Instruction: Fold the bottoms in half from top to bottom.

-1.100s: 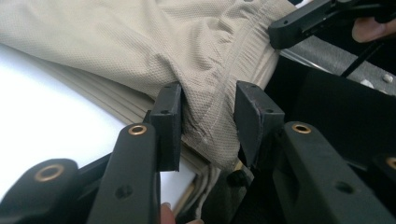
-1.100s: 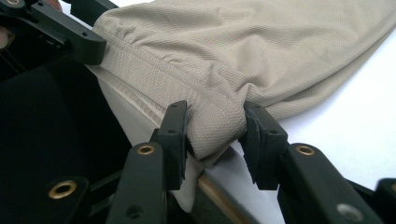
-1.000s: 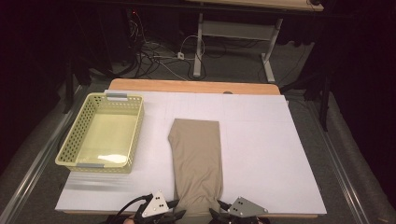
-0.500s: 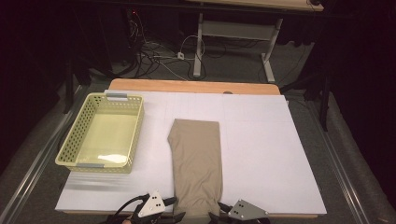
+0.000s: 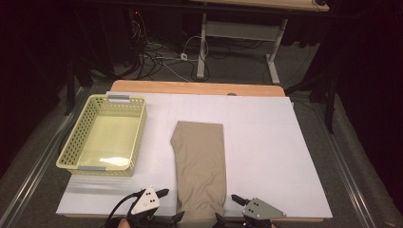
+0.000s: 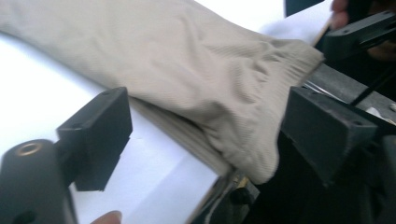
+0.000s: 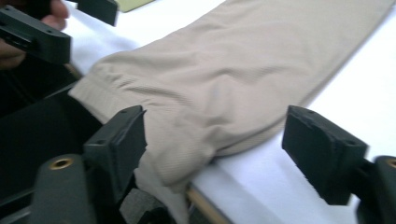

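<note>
A folded beige cloth (image 5: 199, 161) lies lengthwise on the white board (image 5: 271, 147), its near end drooping over the front edge. My left gripper (image 5: 171, 205) stands at the cloth's near left corner and my right gripper (image 5: 229, 208) at its near right corner. In the left gripper view the jaws (image 6: 210, 135) stand wide apart on either side of the cloth's (image 6: 187, 70) ribbed hem without pressing it. The right gripper (image 7: 222, 147) likewise straddles a cloth (image 7: 233, 70) corner with gaps at both pads. Both sets of jaws have just been opening.
A yellow plastic basket (image 5: 71, 142) sits on the board's left side. The wooden tabletop edge (image 5: 199, 88) shows beyond the board. Cables and a desk frame (image 5: 204, 52) lie on the floor farther back. Metal rails run along both sides.
Both grippers' jaws have spread apart and let go of the cloth's near corners. The hands have stayed in place at the front edge, and the cloth has not moved.
</note>
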A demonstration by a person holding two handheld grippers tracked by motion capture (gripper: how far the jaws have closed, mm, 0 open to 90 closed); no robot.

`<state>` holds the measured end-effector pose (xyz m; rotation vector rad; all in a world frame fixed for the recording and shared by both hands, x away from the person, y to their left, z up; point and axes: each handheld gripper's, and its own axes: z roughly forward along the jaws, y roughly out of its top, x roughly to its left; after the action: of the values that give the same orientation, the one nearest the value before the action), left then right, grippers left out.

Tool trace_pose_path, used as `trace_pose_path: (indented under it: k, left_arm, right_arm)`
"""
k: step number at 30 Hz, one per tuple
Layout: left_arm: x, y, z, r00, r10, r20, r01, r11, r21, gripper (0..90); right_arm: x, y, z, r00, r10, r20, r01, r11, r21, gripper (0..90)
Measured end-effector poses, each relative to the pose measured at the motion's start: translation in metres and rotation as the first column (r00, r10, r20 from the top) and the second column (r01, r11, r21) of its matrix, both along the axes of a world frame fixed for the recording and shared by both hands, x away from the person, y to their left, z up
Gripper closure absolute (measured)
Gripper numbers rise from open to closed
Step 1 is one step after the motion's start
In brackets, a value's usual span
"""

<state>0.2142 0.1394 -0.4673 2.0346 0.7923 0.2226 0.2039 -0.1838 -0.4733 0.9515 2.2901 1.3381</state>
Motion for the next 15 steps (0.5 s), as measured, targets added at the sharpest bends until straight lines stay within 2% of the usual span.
trace_pose_path:
  k: [2, 3, 7, 15]
  left_arm:
    - [0.001, 0.002, 0.000, 1.0000, 0.008, 0.002, -0.008, 1.0000, -0.003, 13.4]
    - [0.004, 0.006, 0.000, 0.9997, 0.024, -0.001, -0.024, 0.9997, 0.000, 11.6]
    - [0.009, 0.013, 0.000, 0.9982, 0.059, -0.012, -0.059, 0.9982, 0.006, 5.5]
    - [0.015, 0.020, 0.001, 0.9957, 0.086, -0.033, -0.086, 0.9963, 0.006, 0.0]
  right_arm:
    - [0.001, -0.002, 0.000, 1.0000, -0.009, 0.002, 0.009, 1.0000, 0.001, 19.9]
    - [0.003, -0.006, 0.000, 0.9998, -0.021, 0.005, 0.021, 0.9997, 0.008, 16.6]
    - [0.006, -0.011, 0.000, 0.9987, -0.049, 0.013, 0.049, 0.9987, 0.012, 12.7]
    - [0.010, -0.020, 0.002, 0.9952, -0.094, 0.028, 0.093, 0.9956, 0.013, 5.8]
